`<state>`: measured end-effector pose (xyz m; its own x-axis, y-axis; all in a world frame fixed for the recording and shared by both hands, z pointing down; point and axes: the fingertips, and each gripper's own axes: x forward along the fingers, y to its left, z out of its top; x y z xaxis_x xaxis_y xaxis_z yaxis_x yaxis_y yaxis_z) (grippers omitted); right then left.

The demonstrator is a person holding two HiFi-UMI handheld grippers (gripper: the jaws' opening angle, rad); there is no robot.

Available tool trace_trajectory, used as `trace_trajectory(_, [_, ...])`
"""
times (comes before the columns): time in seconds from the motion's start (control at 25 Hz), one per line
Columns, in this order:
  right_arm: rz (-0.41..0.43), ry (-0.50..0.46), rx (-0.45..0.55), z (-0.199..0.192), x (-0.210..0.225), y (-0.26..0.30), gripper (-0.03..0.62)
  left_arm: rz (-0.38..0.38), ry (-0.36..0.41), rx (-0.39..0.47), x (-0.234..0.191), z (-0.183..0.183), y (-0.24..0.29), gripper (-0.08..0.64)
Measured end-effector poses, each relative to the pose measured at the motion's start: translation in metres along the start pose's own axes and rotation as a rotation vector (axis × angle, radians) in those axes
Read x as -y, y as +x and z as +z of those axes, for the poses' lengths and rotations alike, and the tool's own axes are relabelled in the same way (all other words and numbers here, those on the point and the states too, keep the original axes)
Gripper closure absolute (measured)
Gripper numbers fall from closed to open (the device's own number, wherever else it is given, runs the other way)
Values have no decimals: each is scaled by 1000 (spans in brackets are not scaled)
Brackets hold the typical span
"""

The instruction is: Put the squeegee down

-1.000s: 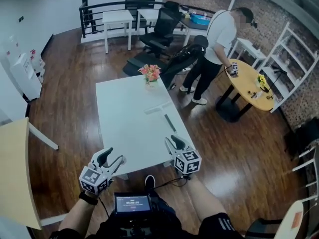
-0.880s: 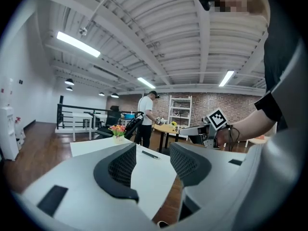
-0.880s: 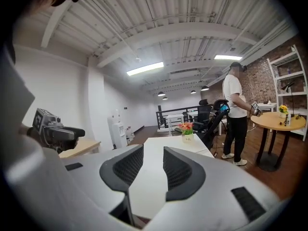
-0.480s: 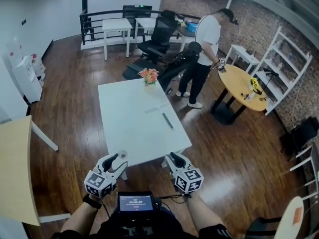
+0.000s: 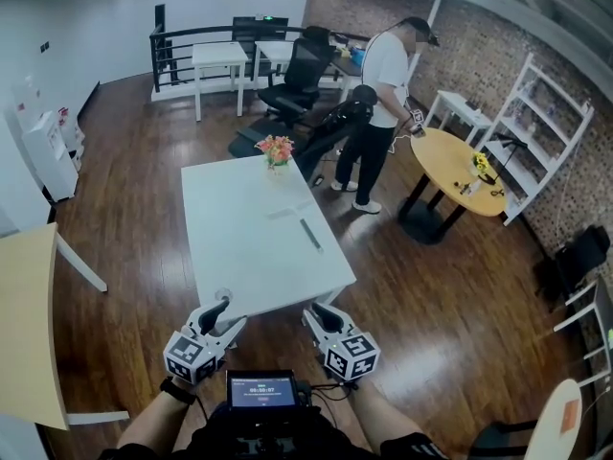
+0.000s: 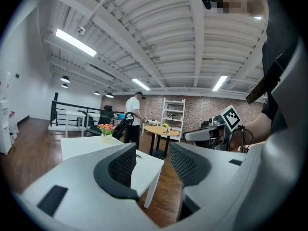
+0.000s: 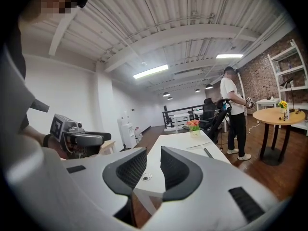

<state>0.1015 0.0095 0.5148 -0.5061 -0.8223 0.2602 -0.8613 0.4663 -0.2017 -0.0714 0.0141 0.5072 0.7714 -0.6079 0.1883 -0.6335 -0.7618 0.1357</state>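
The squeegee (image 5: 305, 228), a dark handle with a pale head, lies flat on the white table (image 5: 239, 247), right of its middle, with nothing touching it. It also shows far off in the right gripper view as the squeegee (image 7: 207, 152). My left gripper (image 5: 227, 314) and right gripper (image 5: 316, 314) hover off the table's near edge, close to my body. The left gripper (image 6: 151, 153) is open and holds nothing. So is the right gripper (image 7: 153, 160), its gap narrower. Each shows in the other's view: right gripper (image 6: 204, 134), left gripper (image 7: 89, 138).
A flower vase (image 5: 276, 149) stands at the table's far end. A person (image 5: 381, 75) stands beside a round yellow table (image 5: 458, 171). Office chairs (image 5: 297, 70) and white shelves (image 5: 536, 132) are behind. A wooden tabletop (image 5: 29, 324) is at my left.
The view has pulled back from the white table; both grippers, earlier over its near edge, now sit off it above the floor. The squeegee lies where it was.
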Motion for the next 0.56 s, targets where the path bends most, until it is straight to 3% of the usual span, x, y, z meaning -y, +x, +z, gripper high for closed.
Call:
trace_trajectory(0.28, [30, -38, 3, 11, 3, -11, 482, 12, 13, 65, 12, 22, 4, 342])
trace_trajectory(0.56, [61, -50, 11, 11, -2, -17, 483, -16, 34, 53, 35, 18, 8, 342])
